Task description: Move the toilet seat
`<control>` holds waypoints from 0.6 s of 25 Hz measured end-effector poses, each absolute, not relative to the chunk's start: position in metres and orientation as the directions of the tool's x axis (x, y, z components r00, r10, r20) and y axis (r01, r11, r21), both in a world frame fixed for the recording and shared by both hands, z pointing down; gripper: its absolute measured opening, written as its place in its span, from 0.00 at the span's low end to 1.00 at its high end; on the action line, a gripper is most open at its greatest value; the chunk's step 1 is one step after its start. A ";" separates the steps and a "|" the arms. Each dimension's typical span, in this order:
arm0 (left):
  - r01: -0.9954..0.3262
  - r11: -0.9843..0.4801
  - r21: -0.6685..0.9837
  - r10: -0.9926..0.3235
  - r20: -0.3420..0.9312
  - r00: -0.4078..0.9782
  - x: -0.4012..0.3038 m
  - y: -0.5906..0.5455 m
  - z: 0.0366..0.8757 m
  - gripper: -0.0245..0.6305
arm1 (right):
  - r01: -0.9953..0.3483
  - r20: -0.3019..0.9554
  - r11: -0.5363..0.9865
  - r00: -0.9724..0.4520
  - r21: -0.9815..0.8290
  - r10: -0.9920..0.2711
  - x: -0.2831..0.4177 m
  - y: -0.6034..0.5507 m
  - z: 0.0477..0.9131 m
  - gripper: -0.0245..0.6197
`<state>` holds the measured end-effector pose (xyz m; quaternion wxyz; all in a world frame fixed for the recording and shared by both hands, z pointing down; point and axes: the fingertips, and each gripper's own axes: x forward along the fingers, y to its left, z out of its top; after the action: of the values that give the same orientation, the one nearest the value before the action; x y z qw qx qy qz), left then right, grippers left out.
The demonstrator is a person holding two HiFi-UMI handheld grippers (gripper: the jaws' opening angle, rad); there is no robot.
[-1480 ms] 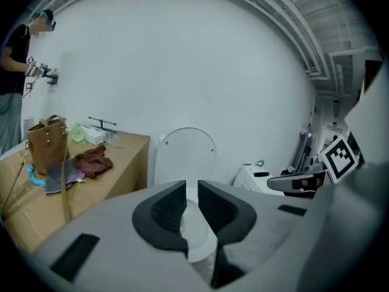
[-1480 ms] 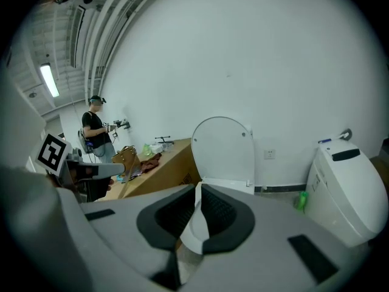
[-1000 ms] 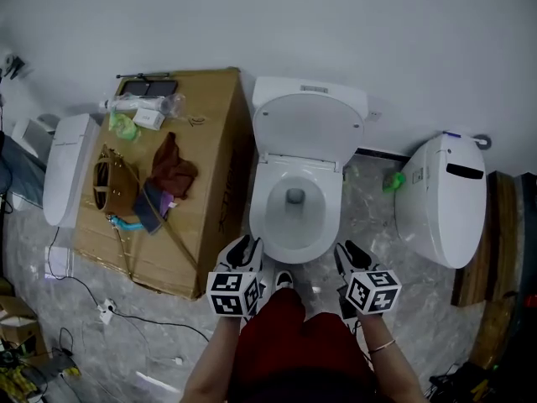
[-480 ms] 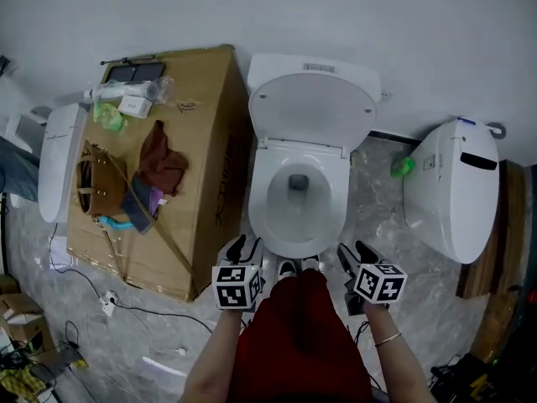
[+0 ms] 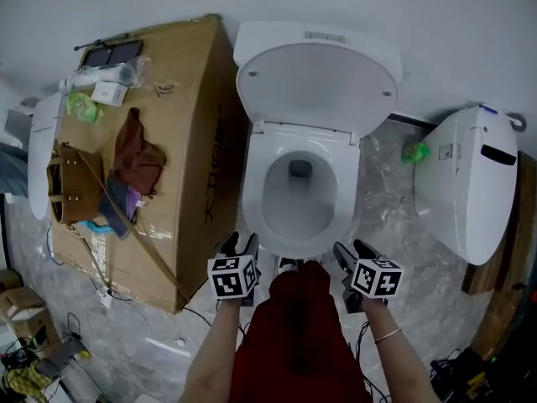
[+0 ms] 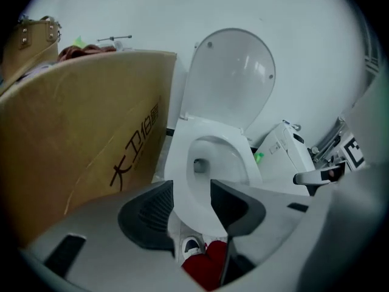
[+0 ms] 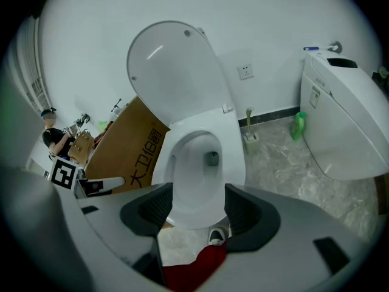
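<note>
On grey marble floor [image 5: 388, 179], the white toilet seat [image 5: 253, 191] lies flat.

Red trousers [image 5: 295, 334], white shoes [image 5: 286, 265], thin bracelet [image 5: 386, 337]

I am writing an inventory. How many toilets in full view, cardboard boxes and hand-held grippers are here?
Toilets: 2, open toilet, shut toilet
Box: 1
Hand-held grippers: 2, left hand-held gripper, right hand-held gripper
Total: 5

White toilet seat [image 5: 253, 193] lying flat on the bowl [image 5: 298, 212] — lid [image 5: 317, 82] tipped upright behind, against the tank [image 5: 252, 42].
</note>
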<state>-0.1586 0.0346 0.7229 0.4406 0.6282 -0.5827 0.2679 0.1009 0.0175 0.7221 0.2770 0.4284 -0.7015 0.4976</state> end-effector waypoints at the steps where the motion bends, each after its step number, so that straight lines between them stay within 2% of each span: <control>1: -0.968 0.075 0.239 -0.484 0.858 0.175 -0.159 0.035 0.732 0.29 | -0.878 0.821 0.140 -0.478 -0.458 -0.313 0.101 0.017 0.731 0.44; 8: -0.965 0.103 0.243 -0.413 0.892 0.181 -0.157 0.040 0.787 0.30 | -0.897 0.872 0.158 -0.439 -0.412 -0.217 0.104 0.021 0.799 0.46; 15: -0.951 0.142 0.276 -0.366 0.907 0.208 -0.156 0.041 0.829 0.34 | -0.891 0.867 0.035 -0.448 -0.452 -0.218 0.109 0.016 0.838 0.47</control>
<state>-0.1560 0.0408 0.8294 0.5080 0.5883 -0.5595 0.2878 0.1087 0.0160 0.8377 0.3070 0.4260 -0.6506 0.5485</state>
